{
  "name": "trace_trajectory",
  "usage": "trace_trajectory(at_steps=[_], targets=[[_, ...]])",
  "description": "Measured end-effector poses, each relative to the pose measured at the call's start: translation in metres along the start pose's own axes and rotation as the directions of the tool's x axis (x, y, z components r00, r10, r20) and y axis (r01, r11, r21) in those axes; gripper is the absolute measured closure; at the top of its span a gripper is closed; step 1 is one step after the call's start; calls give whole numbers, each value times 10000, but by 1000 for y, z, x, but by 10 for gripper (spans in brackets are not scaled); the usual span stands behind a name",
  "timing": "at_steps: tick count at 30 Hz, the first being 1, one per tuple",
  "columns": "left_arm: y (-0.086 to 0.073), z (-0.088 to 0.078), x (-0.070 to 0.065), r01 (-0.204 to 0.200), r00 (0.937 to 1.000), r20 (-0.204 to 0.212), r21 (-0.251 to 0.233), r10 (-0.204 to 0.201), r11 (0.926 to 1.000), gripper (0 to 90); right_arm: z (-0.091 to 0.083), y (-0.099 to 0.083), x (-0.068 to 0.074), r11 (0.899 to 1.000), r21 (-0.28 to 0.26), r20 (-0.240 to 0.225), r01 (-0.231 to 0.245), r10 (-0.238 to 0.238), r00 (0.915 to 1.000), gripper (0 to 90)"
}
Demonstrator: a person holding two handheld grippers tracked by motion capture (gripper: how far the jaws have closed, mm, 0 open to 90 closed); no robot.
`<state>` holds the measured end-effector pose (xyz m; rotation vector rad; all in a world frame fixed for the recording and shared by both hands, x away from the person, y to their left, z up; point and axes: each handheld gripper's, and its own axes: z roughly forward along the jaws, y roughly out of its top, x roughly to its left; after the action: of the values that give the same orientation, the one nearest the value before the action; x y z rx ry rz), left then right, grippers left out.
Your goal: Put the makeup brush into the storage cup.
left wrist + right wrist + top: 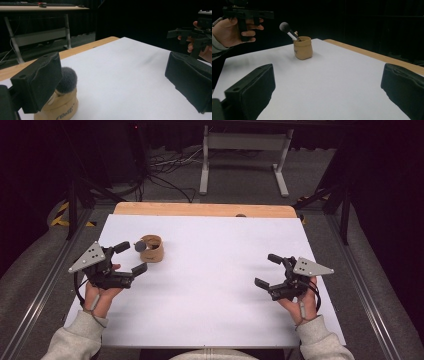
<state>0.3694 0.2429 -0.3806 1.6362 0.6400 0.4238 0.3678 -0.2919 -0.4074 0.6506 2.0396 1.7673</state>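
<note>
Two grippers over a white table, both released, with a brush standing in a small tan pouch.

The left gripper [131,256] has its jaws spread wide with nothing between them, just beside the tan pouch [152,249], which stands upright on the far left part of the table [215,285]. The brush [289,32] leans out of the pouch, its dark fluffy head up and tilted toward the left gripper. The right gripper [266,270] hovers well apart on the right side, jaws likewise apart and holding nothing.
</note>
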Motion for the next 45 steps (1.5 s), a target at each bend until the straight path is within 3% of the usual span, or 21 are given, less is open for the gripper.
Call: trace_trajectory(at_steps=[8, 19, 32, 39, 45], targets=[[-18, -4, -3, 25, 10000, 72, 150, -26, 9999, 14, -8, -2, -2, 10000, -12, 149, -10, 10, 9999, 0], [-38, -8, -9, 109, 9985, 528, 41, -111, 9999, 11, -14, -6, -1, 10000, 59, 220, -7, 5, 9998, 0], [-52, -6, -13, 112, 9969, 775, -6, -111, 9999, 6, -16, -10, 0, 10000, 87, 232, 31, -33, 9997, 0], [-63, -7, -15, -137, 9954, 944, 94, 128, 9999, 4, -16, -13, 1, 9999, 139, 201, 99, -101, 9997, 0], [-73, -4, -16, 90, 9945, 1043, 150, -106, 9998, 3, -15, -16, 1, 9998, 204, 195, 80, -84, 9998, 0]])
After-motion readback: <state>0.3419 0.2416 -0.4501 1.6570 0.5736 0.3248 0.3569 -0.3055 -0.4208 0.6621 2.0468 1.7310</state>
